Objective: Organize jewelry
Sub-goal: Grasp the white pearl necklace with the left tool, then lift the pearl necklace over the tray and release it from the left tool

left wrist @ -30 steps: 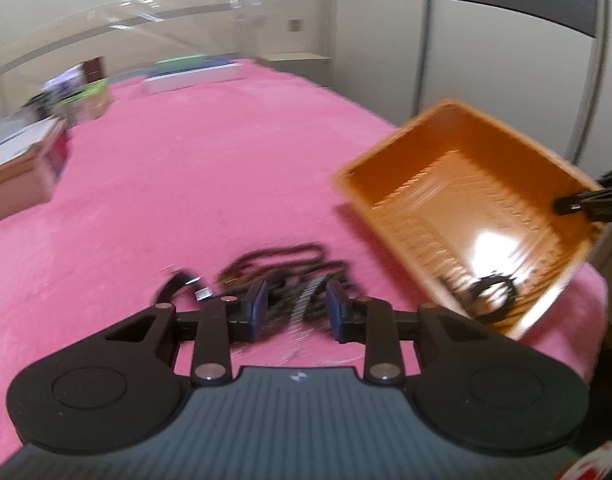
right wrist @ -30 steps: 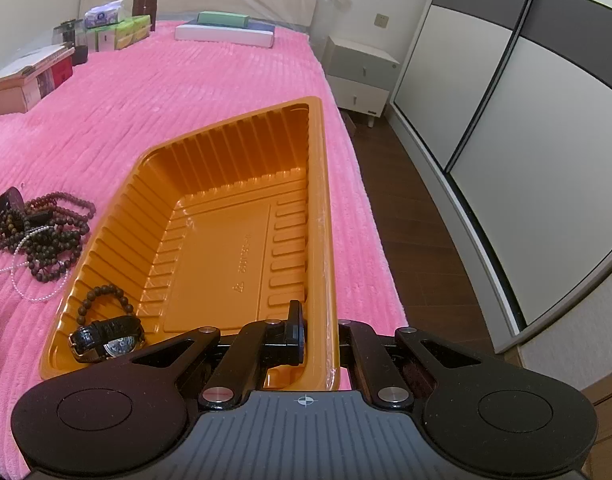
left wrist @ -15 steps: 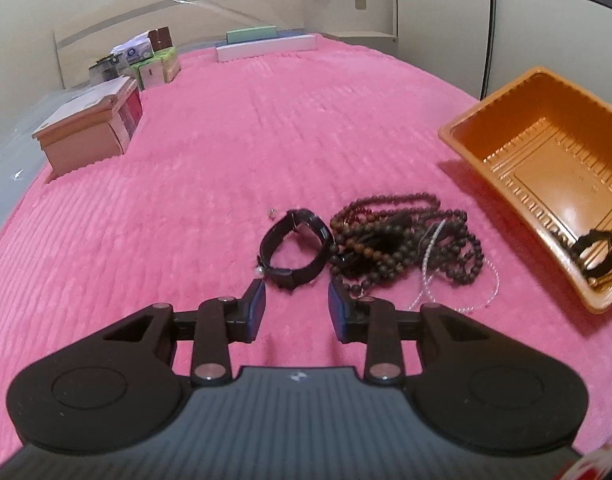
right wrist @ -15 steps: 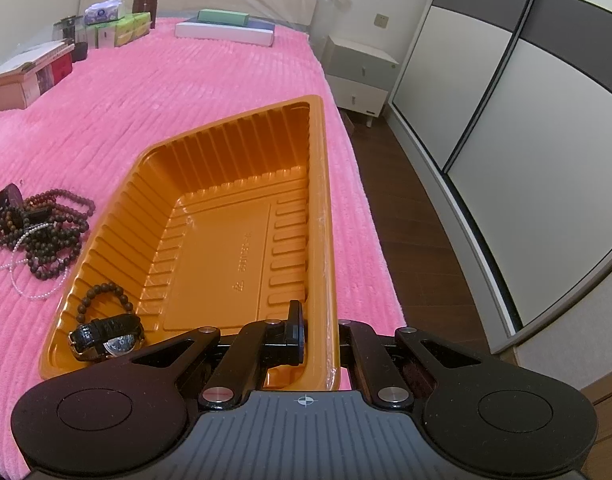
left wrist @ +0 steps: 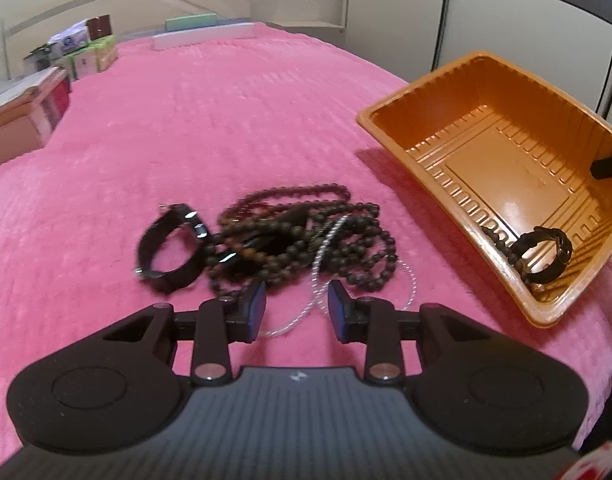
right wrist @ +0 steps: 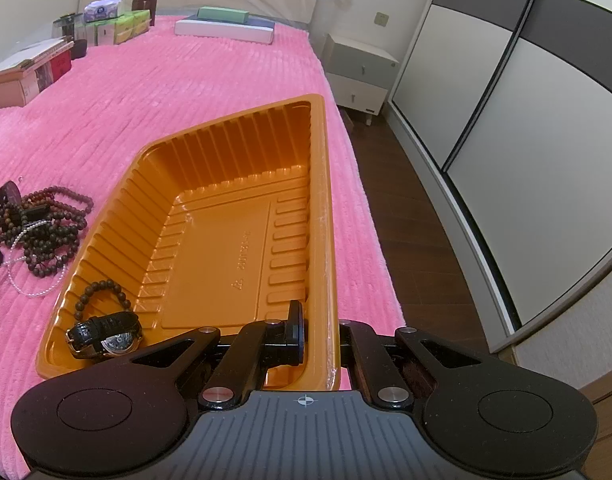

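Down at six o'clock the left gripper hovers part-open and empty over the blurred beads, apparently not touching. At four o'clock, the right gripper pinches the tray rim; inside lies a watch.

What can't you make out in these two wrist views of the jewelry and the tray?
- Left wrist view: the bead pile is motion-blurred and tangled, so the strand count is unclear.
- Right wrist view: the picture's left edge cuts off the pile.
- Right wrist view: the tray wall hides the right gripper outer finger.
- Watch dial: too small to read.
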`<move>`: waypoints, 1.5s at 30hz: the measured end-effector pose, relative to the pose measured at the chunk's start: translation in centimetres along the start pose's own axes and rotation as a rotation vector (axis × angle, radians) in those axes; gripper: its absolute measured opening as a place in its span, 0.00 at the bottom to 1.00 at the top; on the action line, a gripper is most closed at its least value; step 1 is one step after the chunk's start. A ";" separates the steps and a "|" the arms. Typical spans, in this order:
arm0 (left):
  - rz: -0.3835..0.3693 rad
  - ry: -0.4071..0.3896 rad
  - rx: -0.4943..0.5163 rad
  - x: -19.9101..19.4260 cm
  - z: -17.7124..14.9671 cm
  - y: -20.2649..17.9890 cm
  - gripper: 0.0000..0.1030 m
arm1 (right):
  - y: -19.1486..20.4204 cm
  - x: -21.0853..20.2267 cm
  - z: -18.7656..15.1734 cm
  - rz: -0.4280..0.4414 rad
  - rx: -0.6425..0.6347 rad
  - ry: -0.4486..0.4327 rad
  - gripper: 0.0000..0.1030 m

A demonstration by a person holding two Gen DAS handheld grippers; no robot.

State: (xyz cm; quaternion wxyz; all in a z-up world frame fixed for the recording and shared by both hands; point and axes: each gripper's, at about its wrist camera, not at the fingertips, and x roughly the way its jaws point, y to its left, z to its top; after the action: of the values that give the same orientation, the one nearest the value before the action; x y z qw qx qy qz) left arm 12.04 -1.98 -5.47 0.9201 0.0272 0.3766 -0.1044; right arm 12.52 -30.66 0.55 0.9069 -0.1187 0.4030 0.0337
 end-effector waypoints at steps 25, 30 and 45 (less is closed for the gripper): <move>-0.027 -0.089 0.051 -5.7 3.1 1.2 0.02 | 0.1 -0.1 0.4 -0.003 -0.008 -0.005 0.04; -0.024 -0.158 0.079 -8.6 5.2 1.7 0.02 | 0.2 -0.2 0.4 -0.004 -0.010 -0.007 0.04; -0.052 -0.289 0.174 -13.9 9.8 0.5 0.02 | 0.0 -0.4 0.6 -0.003 -0.017 -0.013 0.04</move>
State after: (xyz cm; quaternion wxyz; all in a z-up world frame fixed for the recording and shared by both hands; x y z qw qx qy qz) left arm 9.19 -0.35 11.21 0.9558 0.0820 0.2306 -0.1632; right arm 12.71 -30.45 1.24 0.9084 -0.1268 0.3967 0.0363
